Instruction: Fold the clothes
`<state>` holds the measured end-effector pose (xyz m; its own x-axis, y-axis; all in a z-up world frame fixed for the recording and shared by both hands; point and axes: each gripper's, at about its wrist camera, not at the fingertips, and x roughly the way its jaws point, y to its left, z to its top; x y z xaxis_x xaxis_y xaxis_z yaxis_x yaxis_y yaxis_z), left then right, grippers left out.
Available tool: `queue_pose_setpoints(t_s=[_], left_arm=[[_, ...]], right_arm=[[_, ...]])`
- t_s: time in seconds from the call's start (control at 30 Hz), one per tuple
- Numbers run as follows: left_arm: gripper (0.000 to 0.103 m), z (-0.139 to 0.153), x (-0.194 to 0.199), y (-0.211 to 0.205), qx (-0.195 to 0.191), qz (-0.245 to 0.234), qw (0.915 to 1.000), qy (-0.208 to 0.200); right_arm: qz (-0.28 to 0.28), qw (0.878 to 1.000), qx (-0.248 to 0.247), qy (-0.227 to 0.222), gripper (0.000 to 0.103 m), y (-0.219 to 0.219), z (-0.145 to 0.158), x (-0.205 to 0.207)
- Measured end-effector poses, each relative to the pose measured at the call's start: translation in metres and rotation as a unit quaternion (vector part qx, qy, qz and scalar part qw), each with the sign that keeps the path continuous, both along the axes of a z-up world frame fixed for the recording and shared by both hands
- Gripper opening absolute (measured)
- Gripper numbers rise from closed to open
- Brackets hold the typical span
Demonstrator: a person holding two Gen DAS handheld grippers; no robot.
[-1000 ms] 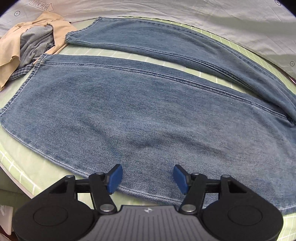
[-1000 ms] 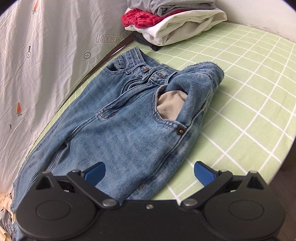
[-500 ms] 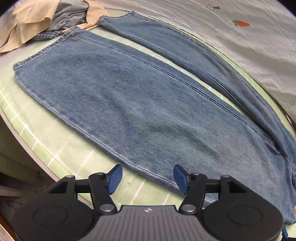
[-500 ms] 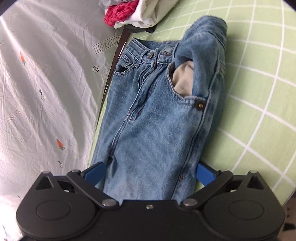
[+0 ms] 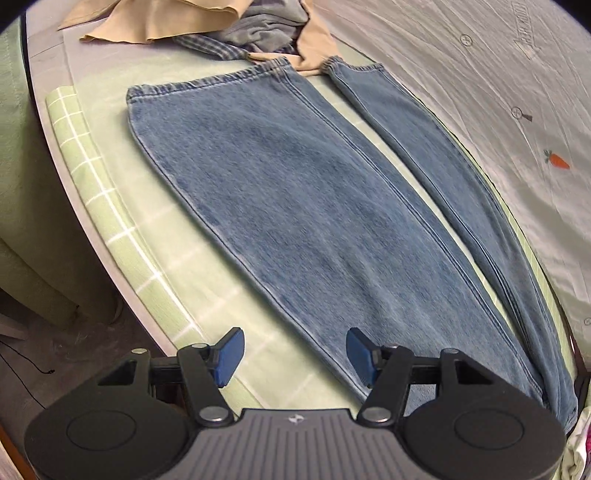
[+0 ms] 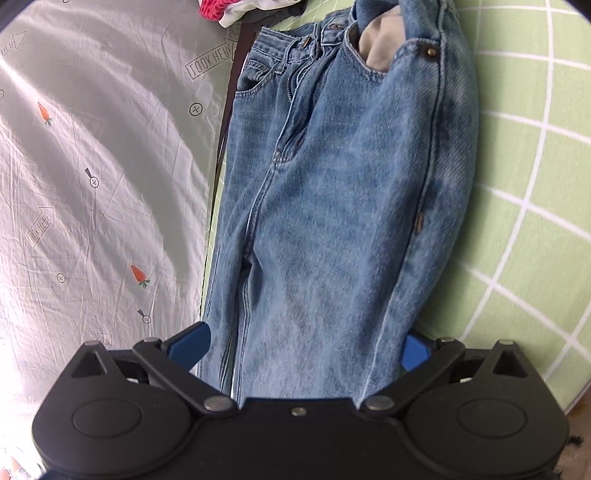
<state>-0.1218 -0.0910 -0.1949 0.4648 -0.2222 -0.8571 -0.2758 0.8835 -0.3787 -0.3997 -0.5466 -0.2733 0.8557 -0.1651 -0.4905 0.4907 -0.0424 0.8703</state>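
Observation:
Blue jeans (image 5: 314, 206) lie flat on the green checked table, legs stretching away in the left wrist view, hems at the far end. My left gripper (image 5: 293, 354) is open and empty, over the near edge of the wide leg. In the right wrist view the jeans' waist and hips (image 6: 351, 184) lie ahead, with a pocket lining showing near the top. My right gripper (image 6: 303, 347) is open, its blue fingers on either side of the upper thigh area, holding nothing.
A pile of unfolded beige and grey clothes (image 5: 229, 26) lies beyond the hems. A stack of clothes, red and white (image 6: 236, 9), sits past the waistband. A grey carrot-print sheet (image 6: 92, 166) runs along the table's far side. The table edge (image 5: 92, 236) drops off at left.
Both cameras have swung around over the jeans: the left view now looks down the legs from the thigh side, and the right gripper has moved closer over the hips. Both grippers stayed open.

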Motion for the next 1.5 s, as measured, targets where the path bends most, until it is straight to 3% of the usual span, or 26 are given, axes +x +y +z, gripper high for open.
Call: queue_pose_setpoints(t_s=[0.3,0.57,0.87,1.0,1.2,1.27,1.4,1.43,1.5], left_arm=[[0.062,-0.004,0.034,0.037,-0.034,-0.016,0.9993,-0.003],[0.062,-0.013,0.059,0.068,-0.105,0.012,0.9944,-0.007],[0.061,-0.011,0.076,0.088,-0.078,0.04,0.9957,-0.029],[0.06,-0.012,0.076,0.098,-0.087,0.068,0.9931,-0.039],[0.032,-0.013,0.079,0.095,-0.07,0.095,0.9924,-0.038],[0.024,-0.015,0.079,0.098,-0.08,0.113,0.9898,-0.037],[0.018,-0.023,0.078,0.105,-0.119,0.155,0.9799,-0.04],[0.009,-0.024,0.078,0.105,-0.122,0.163,0.9784,-0.038],[0.006,-0.021,0.078,0.103,-0.131,0.174,0.975,-0.042]], right_arm=[[-0.048,0.999,0.011,-0.009,0.103,0.036,-0.003,0.019],[-0.057,0.998,0.003,-0.006,0.103,0.057,-0.002,0.037],[-0.091,0.996,0.002,-0.006,0.103,0.058,-0.002,0.033],[-0.12,0.993,-0.012,0.005,0.103,0.049,0.001,0.022],[-0.165,0.983,-0.05,0.063,0.103,0.018,0.013,0.006],[-0.171,0.981,-0.059,0.074,0.102,0.007,0.014,0.001],[-0.181,0.978,-0.057,0.091,0.097,-0.013,0.017,-0.002],[-0.181,0.977,-0.056,0.101,0.091,-0.017,0.018,-0.002],[-0.178,0.976,-0.047,0.114,0.068,-0.023,0.021,-0.002]])
